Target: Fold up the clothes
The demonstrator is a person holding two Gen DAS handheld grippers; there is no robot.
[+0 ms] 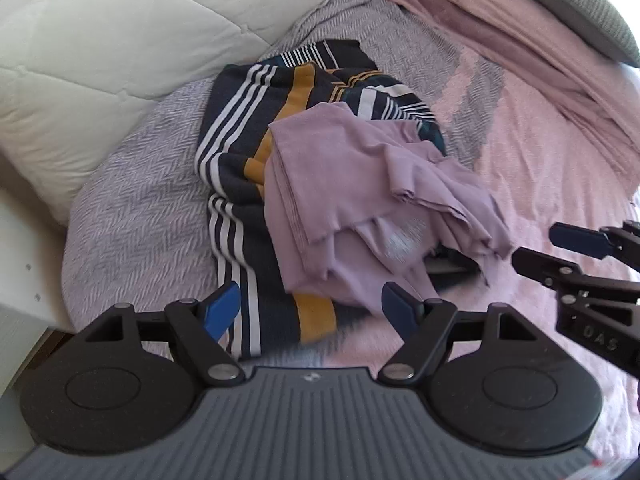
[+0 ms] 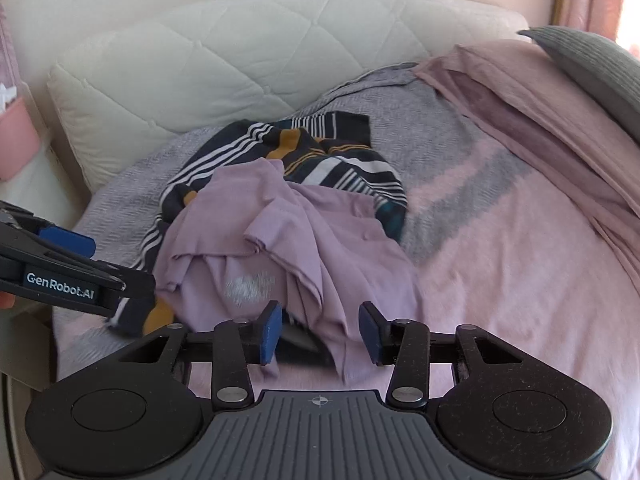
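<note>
Both grippers hover low over the bed: the left gripper [image 1: 310, 310] has its blue pads spread wide above the near edge of the striped garment [image 1: 236, 160], gripping nothing, and the right gripper [image 2: 318, 332] stands with jaws apart, the near hem of the lilac shirt [image 2: 280, 248] lying between its pads without being pinched. That crumpled shirt lies on the striped garment, on the pink-and-grey bedspread [image 2: 520, 260], with a quilted cream pillow [image 2: 200, 68] at the far side

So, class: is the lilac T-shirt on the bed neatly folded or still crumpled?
Crumpled. The lilac T-shirt lies bunched in uneven creases, one sleeve flipped up, draped half over the striped garment on the bed.
</note>
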